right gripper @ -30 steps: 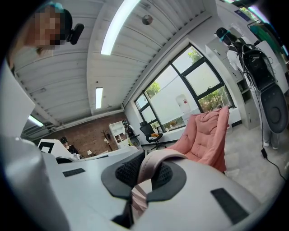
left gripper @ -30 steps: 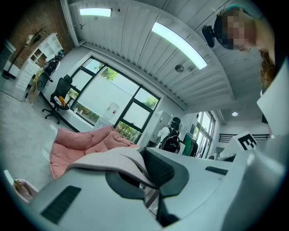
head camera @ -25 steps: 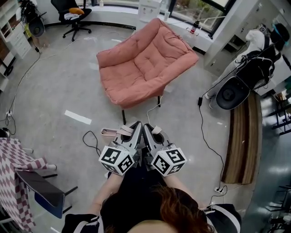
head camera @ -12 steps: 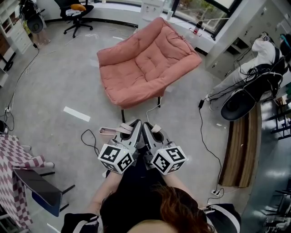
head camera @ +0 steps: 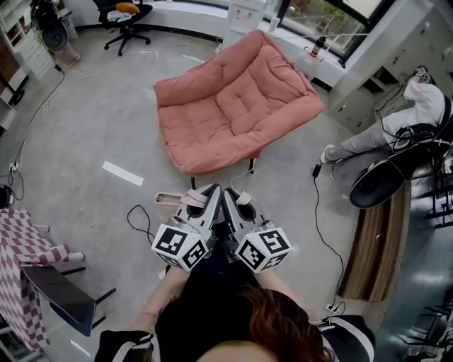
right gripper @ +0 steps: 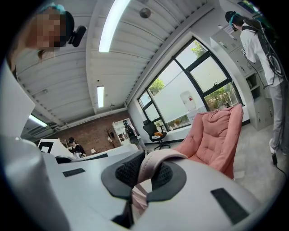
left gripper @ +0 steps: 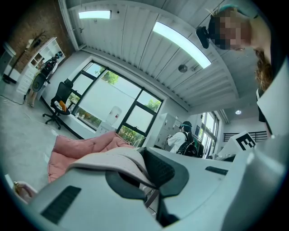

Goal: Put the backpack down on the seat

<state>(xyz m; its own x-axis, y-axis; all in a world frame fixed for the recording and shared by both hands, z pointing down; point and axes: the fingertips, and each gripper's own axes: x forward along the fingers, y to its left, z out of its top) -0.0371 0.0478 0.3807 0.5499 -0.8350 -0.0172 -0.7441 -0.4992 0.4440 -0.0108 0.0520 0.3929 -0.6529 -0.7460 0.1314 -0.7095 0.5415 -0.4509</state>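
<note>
The pink cushioned chair (head camera: pixel 233 106) stands on the floor just ahead of me, its seat empty. My left gripper (head camera: pixel 205 198) and right gripper (head camera: pixel 237 200) are held side by side in front of my body. Each is shut on a pale pink backpack strap (head camera: pixel 190 201). In the left gripper view the strap (left gripper: pixel 113 158) is pinched in the left gripper (left gripper: pixel 146 169), with the chair (left gripper: pixel 76 149) beyond. In the right gripper view a strap loop (right gripper: pixel 156 162) is clamped in the right gripper (right gripper: pixel 144 173), chair (right gripper: pixel 212 135) ahead. The backpack's body is hidden under the grippers.
A seated person (head camera: pixel 382 134) and a round black object (head camera: pixel 375 184) are at the right. A cable (head camera: pixel 322 212) runs along the floor beside a wooden bench (head camera: pixel 375 240). A checkered cloth (head camera: pixel 21 261) and a blue chair (head camera: pixel 64 297) are at the left, an office chair (head camera: pixel 127 14) far back.
Both grippers, still shut on the straps, have come a little closer to the pink chair, which now looks slightly larger. The seated person at the right has slid toward the frame edge.
</note>
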